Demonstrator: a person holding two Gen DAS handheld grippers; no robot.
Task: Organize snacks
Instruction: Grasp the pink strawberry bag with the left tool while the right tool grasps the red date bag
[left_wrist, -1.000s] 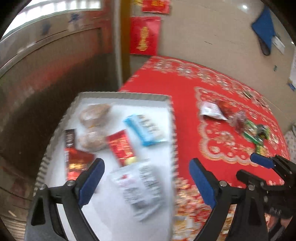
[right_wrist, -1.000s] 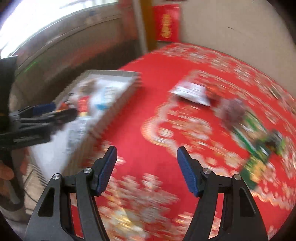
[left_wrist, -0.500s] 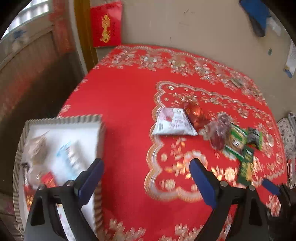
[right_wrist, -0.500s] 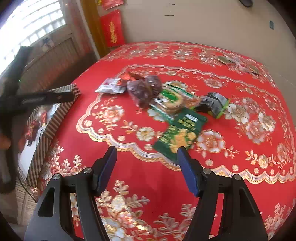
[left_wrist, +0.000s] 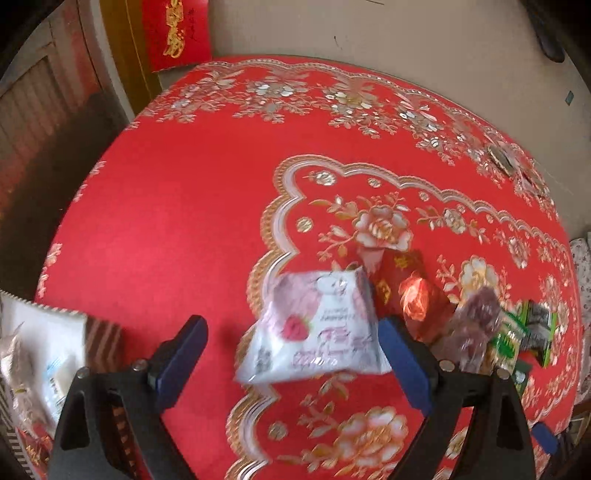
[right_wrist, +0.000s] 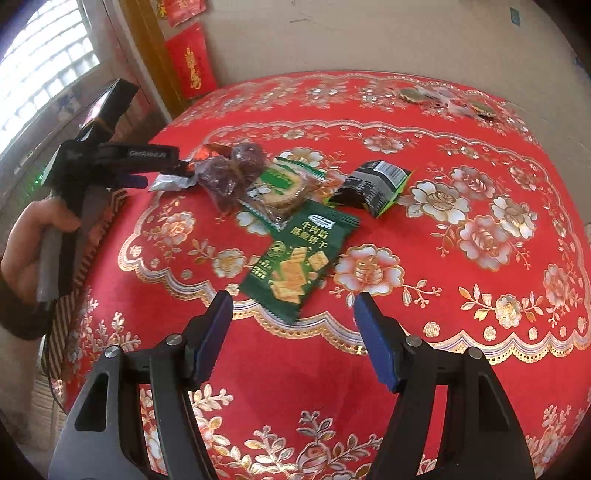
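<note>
Left gripper (left_wrist: 291, 354): jaws stand wide, nothing between the pads; it points steeply down at the red tablecloth (left_wrist: 177, 229).
White packet (left_wrist: 317, 325): lies flat on the cloth just ahead of the left gripper's open jaws, nearer the right-hand finger (left_wrist: 404, 363); no contact shows. It is blurred, with a red strawberry-like mark.
Red foil packet (left_wrist: 406, 291): just beyond the white packet, to the right of the left gripper's line.
Tray (left_wrist: 66, 325): at the far left edge beside the left gripper's left-hand finger, a white floor with a ribbed rim, packets lying in it.
Right gripper (right_wrist: 293, 332): jaws wide apart and empty, hovering over the cloth.
Green biscuit packet (right_wrist: 299, 254): flat on the cloth directly ahead of the right gripper, its near corner just past the fingertips.
Round-biscuit packet (right_wrist: 280, 184): further ahead, partly under the green one's far end.
Clear packet of dark fruit (right_wrist: 229, 173): ahead and left.
Black-and-green packet (right_wrist: 373, 184): ahead and slightly right, apart from the green packet.
Person's hand (right_wrist: 26, 251): far left of the right gripper, gripping the left gripper's handle.
</note>
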